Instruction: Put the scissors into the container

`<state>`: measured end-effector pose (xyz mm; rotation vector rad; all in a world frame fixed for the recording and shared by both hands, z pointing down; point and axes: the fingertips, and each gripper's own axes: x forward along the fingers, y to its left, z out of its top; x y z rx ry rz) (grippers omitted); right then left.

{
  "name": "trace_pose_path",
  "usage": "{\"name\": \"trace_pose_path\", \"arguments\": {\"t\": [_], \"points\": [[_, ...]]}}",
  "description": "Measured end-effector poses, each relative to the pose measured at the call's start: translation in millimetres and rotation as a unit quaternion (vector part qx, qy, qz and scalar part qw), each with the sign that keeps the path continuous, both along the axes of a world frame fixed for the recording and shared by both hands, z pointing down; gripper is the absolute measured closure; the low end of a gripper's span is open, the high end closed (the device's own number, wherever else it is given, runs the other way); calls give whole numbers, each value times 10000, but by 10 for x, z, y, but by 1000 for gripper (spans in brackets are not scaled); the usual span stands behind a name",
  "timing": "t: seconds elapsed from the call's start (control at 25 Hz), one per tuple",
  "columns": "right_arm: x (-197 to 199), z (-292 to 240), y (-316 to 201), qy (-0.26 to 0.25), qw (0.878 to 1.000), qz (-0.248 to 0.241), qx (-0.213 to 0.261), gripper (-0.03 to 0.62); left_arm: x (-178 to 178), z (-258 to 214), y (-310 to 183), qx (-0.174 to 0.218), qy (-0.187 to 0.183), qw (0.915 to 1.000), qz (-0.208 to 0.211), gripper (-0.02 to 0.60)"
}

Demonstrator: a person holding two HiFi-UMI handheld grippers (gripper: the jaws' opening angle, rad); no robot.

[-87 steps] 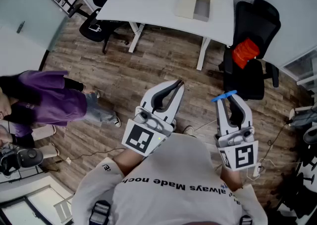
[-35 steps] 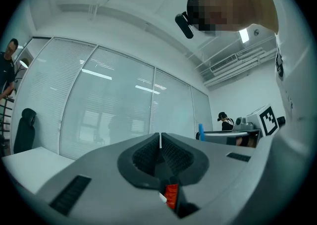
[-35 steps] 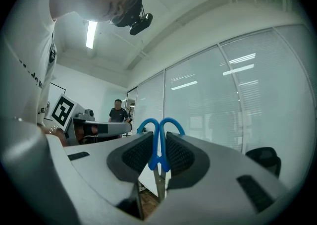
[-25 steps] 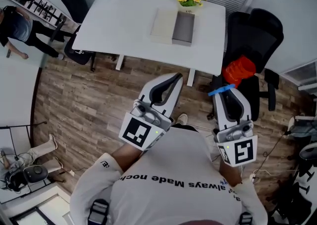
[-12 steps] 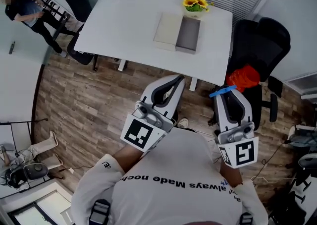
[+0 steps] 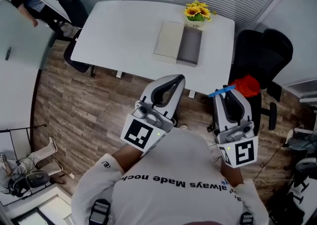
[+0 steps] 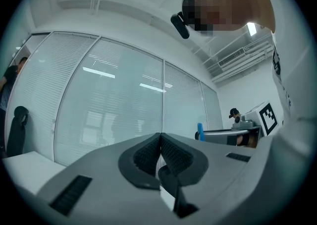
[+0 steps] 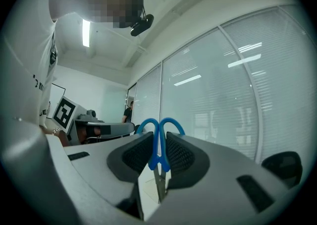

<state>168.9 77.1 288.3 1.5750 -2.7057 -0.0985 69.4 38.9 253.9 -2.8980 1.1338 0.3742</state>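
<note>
Right gripper: right gripper has its jaws closed onto the scissors, pads pressing from both sides; in the head view it is held out in front of the person's chest, pointing up-frame.
Scissors: blue handle loops stick out past the jaw tips and the metal blades point back between the pads toward the camera; in the head view only a blue bar shows, lying across the jaw tips.
Scissors' place: held in the air just short of the table's near edge, well apart from the container.
Left gripper: left gripper has its jaws pressed together with nothing between them; in the head view it angles up-right, its tips over the table's near edge.
Container: grey open box on the table's right half, one long side touching a beige slab.
Table: white, standing on a wood floor.
Flowers: yellow, in a green pot, just behind the container at the far edge.
Chair: black, right of the table, with a red thing on it; what it is I cannot tell.
Background: blinds behind glass fill both gripper views.
</note>
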Motion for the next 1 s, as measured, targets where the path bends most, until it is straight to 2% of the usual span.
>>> {"name": "trace_pose_path", "arguments": {"t": [0.64, 1.0], "points": [[-318, -41, -1353, 139, 9995, 276, -79, 503, -267, 29, -1383, -131, 32, 9992, 370, 563], [-507, 35, -1884, 160, 9988, 453, -128, 503, -395, 150, -1954, -168, 2, 9978, 637, 563]]}}
